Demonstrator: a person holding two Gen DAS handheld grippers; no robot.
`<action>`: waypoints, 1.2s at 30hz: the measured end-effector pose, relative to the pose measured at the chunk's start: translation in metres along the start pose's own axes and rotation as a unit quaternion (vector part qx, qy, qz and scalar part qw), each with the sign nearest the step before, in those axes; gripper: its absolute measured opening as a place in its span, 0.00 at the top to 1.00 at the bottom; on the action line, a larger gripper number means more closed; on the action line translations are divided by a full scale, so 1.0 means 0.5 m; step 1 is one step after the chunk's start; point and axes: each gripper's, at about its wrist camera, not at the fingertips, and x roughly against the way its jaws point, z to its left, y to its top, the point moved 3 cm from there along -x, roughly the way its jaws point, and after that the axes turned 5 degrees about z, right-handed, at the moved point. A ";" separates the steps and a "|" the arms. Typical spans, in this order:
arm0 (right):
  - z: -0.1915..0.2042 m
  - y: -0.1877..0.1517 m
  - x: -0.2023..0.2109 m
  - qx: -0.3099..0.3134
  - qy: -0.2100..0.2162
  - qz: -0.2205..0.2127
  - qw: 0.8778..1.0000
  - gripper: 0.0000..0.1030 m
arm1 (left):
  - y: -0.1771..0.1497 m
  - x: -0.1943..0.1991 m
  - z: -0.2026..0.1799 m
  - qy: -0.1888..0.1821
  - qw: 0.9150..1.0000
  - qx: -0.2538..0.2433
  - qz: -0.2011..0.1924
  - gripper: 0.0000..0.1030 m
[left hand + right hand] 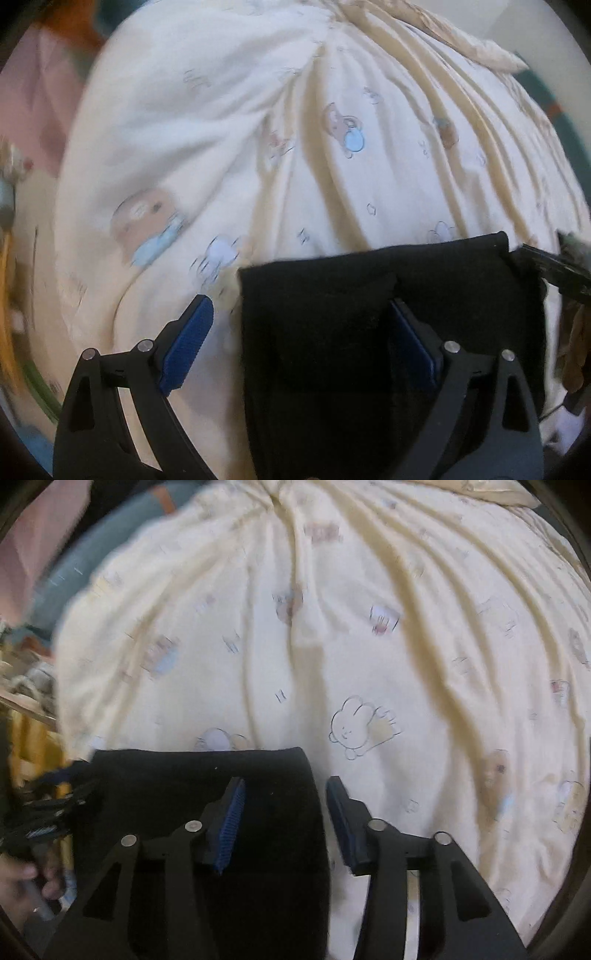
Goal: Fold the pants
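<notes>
Black pants [369,295] lie folded and flat on a cream bedsheet [221,129] printed with cartoon animals. My left gripper [299,314] points down over their left edge and is open wide, one blue pad over the sheet and the other over the black cloth. In the right wrist view the pants [184,775] fill the lower left. My right gripper [285,788] straddles their right edge with its jaws apart, the left pad over the cloth and the right pad over the bedsheet [369,646]. Neither gripper pinches the fabric.
The sheet is creased in long ridges that run away from me. Pink fabric [40,92] and blue-grey fabric [85,568] lie beyond its left edge. A yellow object [33,746] and a hand [29,878] holding the other gripper show at the left.
</notes>
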 end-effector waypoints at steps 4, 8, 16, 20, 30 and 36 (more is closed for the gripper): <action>-0.024 -0.061 0.123 -0.008 0.048 -0.032 0.998 0.51 | -0.057 0.099 0.027 -0.023 0.999 0.019 -0.026 0.12; -0.040 -0.161 0.191 -0.040 0.087 -0.039 0.995 0.42 | -0.133 0.176 0.050 -0.001 0.999 0.031 -0.045 0.12; -0.071 -0.345 0.148 -0.132 0.130 -0.007 0.983 0.41 | -0.299 0.156 0.111 -0.034 0.993 0.110 -0.011 0.26; -0.065 -0.361 0.126 -0.136 0.122 -0.006 0.983 0.41 | -0.311 0.140 0.078 -0.035 0.997 0.060 -0.016 0.47; -0.074 -0.351 0.105 -0.160 0.126 -0.003 0.979 0.41 | -0.277 0.119 0.040 -0.027 0.999 0.041 -0.024 0.51; -0.063 -0.343 0.129 -0.147 0.123 -0.028 0.981 0.35 | -0.276 0.140 0.092 -0.093 0.989 0.109 -0.041 0.53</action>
